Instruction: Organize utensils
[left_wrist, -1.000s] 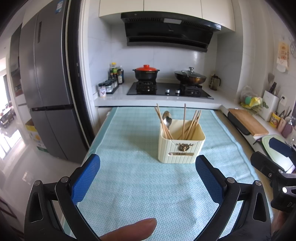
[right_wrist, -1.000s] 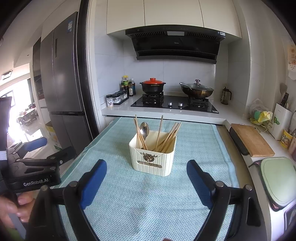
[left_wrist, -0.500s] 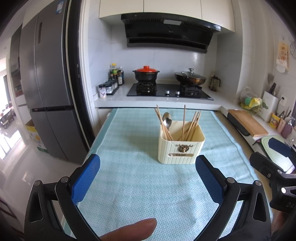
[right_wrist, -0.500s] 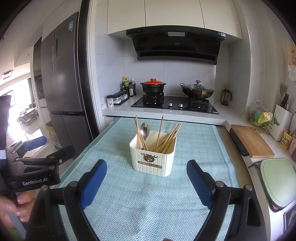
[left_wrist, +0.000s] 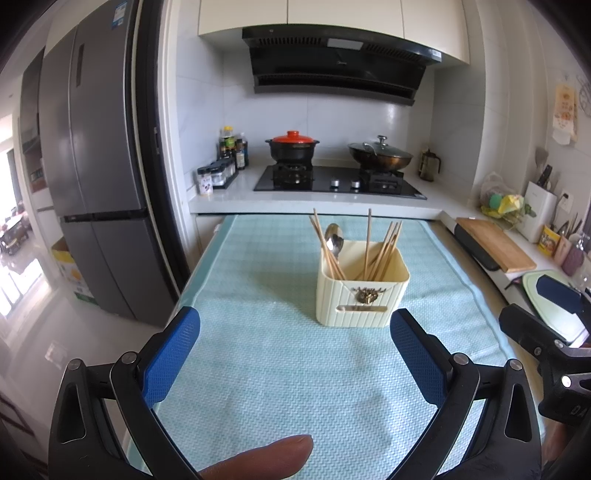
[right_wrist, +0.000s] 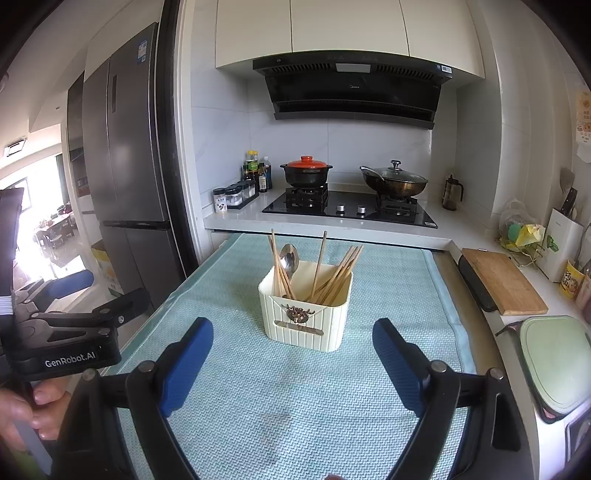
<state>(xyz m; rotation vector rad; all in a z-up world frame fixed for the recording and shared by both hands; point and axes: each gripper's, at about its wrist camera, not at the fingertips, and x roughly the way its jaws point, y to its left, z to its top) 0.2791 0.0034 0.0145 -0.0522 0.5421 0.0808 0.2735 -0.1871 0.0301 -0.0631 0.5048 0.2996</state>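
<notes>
Nothing moved; "GenRobot.AI" on left hand-held gripper.

Left claw: black plastic frame w/ silver screws at pivots, two blue textured fingers. Right claw: same build, blue fingers, black arms. Left unit's black body reads "GenRobot.AI" in white; a bare hand grips its handle.

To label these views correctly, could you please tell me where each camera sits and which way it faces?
Left wrist: on the left gripper, looking slightly down the cloth at the utensil holder and stove; its blue fingers, a fingertip and the right gripper show.
Right wrist: on the right gripper, facing likewise; its own fingers, the left gripper and a hand show.
Shared: holder, chopsticks, spoon, stove.
</notes>
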